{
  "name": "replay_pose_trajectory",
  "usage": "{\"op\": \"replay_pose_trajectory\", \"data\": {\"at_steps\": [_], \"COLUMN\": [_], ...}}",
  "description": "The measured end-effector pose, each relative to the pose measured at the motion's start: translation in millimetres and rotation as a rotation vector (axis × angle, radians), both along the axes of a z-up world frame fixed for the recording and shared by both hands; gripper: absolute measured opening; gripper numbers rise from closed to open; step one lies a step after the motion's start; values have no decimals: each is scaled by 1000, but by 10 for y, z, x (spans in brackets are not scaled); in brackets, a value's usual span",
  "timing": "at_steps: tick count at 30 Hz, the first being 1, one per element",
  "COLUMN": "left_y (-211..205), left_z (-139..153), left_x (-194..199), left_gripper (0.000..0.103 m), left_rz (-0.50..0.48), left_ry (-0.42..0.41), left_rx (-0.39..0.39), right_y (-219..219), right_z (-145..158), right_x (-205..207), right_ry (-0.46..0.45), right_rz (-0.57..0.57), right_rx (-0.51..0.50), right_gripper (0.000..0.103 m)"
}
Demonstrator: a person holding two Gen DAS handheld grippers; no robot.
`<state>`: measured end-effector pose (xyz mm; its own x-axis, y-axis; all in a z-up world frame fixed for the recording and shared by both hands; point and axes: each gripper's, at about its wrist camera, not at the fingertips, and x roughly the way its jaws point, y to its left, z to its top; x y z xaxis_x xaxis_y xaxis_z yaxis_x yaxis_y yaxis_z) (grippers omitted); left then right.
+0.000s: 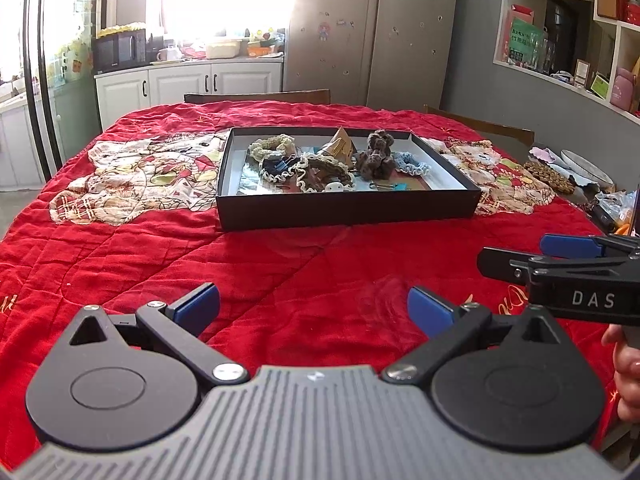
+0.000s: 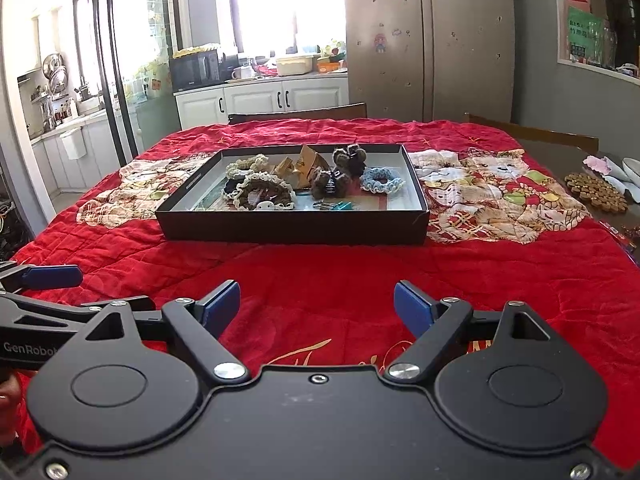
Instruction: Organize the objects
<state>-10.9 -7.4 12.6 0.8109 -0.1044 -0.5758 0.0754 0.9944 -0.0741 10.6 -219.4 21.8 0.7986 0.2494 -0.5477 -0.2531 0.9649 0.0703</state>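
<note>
A shallow black box [image 1: 348, 210] [image 2: 292, 226] sits mid-table on the red quilt [image 1: 280, 272] [image 2: 320, 272]. Inside lie cream-edged crocheted scrunchies [image 1: 320, 172] [image 2: 262, 190], a brown fuzzy toy [image 1: 374, 156] [image 2: 340, 174], a light blue scrunchie [image 1: 412, 164] [image 2: 380, 180], tan paper packets [image 1: 340, 144] [image 2: 300, 166] and small binder clips [image 1: 394, 187] [image 2: 336, 206]. My left gripper [image 1: 313, 310] hovers open over bare quilt, well short of the box. My right gripper [image 2: 317, 306] is open too, nothing between its blue pads, level with the left.
A beaded trivet [image 1: 550, 176] [image 2: 596, 192] and white dishes [image 1: 588, 166] sit at the table's right edge. Wooden chair backs [image 1: 256, 97] [image 2: 532, 130] stand behind the table. Beyond are white cabinets, a fridge [image 1: 372, 28] and wall shelves. A hand [image 1: 626, 364] holds the right gripper.
</note>
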Motion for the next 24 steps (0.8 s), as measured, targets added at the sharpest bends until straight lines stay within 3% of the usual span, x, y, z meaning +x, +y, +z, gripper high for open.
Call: {"op": "replay_pose_trajectory", "data": {"at_steps": [6,24], "left_y": [14,-41], "left_z": [4,-17], "left_x": [15,9], "left_gripper": [103,103], "left_rz": [-5,-19], "left_ry": [20,5], "left_rx": [-15,35], "right_y": [4,22], "right_z": [-5,-63], "right_x": [-3,38], "right_ry": [4,33], "right_rz": [0,11], "right_rx": [2,2], "right_gripper": [84,84]}}
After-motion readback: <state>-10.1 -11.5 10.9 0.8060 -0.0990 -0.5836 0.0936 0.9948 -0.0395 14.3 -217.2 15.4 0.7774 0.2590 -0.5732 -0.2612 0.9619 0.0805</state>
